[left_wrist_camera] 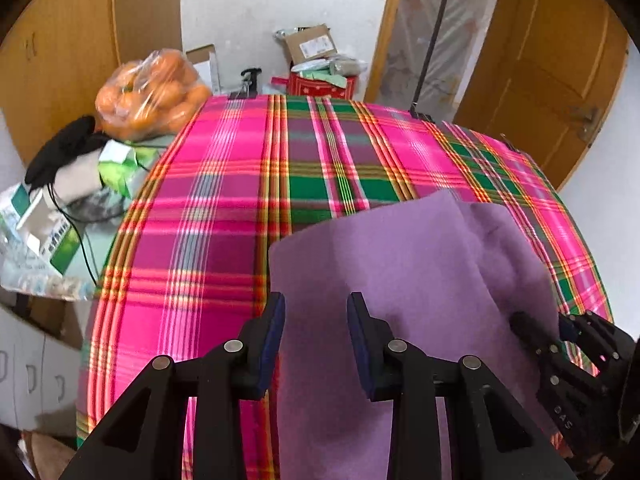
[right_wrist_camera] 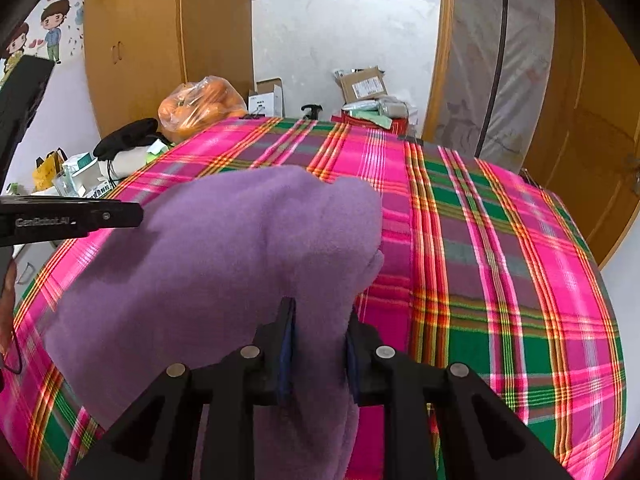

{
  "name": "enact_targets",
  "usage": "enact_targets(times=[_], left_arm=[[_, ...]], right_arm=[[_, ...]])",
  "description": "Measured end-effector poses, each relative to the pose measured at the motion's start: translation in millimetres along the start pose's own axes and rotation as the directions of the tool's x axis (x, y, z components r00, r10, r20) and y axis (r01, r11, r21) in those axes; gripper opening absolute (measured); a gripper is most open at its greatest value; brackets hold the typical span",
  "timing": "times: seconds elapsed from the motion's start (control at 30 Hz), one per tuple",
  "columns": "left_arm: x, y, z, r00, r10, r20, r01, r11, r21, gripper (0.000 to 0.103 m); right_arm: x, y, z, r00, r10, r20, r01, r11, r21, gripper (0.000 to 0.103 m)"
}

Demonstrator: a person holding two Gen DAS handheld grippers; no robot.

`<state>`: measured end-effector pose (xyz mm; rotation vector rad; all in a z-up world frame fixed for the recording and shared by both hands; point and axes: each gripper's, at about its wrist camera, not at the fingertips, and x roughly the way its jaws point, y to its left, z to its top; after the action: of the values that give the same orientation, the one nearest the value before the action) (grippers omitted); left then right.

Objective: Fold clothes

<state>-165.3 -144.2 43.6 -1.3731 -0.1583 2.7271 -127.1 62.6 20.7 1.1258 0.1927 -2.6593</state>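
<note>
A purple fleece cloth (left_wrist_camera: 400, 264) lies on the pink and green plaid tablecloth (left_wrist_camera: 208, 200), near the front right of the left wrist view. My left gripper (left_wrist_camera: 316, 316) hovers open over the cloth's left edge, its blue pads apart and the fleece showing flat between them. My right gripper (right_wrist_camera: 320, 320) is shut on a thick bunched fold of the purple cloth (right_wrist_camera: 224, 248), which rises in a hump ahead of it. The right gripper (left_wrist_camera: 560, 332) also shows at the cloth's right edge, and the left gripper (right_wrist_camera: 120, 214) shows from the side by the cloth's left.
A bag of oranges (left_wrist_camera: 152, 92), a black item (left_wrist_camera: 60, 148) and cartons (left_wrist_camera: 44, 224) crowd a lower surface left of the table. Boxes (left_wrist_camera: 312, 44) and a red tin (left_wrist_camera: 320, 84) stand behind the far edge. Wooden doors (left_wrist_camera: 540, 80) flank the wall. The tablecloth's (right_wrist_camera: 500, 260) right half lies flat.
</note>
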Motion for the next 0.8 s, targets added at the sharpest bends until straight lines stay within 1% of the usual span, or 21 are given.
enact_targets(times=[0.23, 0.3, 0.63, 0.7, 0.8], left_arm=[[-2, 20, -16, 0.999, -0.01, -0.033, 0.007, 0.997, -0.077, 0.034], [-4, 24, -22, 0.999, -0.013, -0.035, 0.01, 0.996, -0.087, 0.034], [-8, 28, -39, 0.999, 0.005, -0.053, -0.01, 0.995, -0.099, 0.034], [-9, 30, -41, 0.998, 0.004, -0.057, -0.01, 0.994, -0.109, 0.034], [-16, 32, -47, 0.998, 0.01, -0.061, -0.018, 0.992, -0.126, 0.034]], right_arm=[[1, -6, -4, 1.0, 0.018, -0.019, -0.017, 1.0, 0.015, 0.027], [-1, -9, -6, 1.0, 0.018, -0.021, -0.017, 1.0, 0.021, 0.03], [-19, -26, -22, 0.999, 0.009, -0.032, -0.007, 0.999, 0.051, 0.03], [-23, -30, -24, 0.999, 0.002, -0.039, 0.0, 0.998, 0.062, 0.03], [-36, -32, -26, 0.999, -0.028, -0.017, 0.03, 0.995, 0.096, 0.03]])
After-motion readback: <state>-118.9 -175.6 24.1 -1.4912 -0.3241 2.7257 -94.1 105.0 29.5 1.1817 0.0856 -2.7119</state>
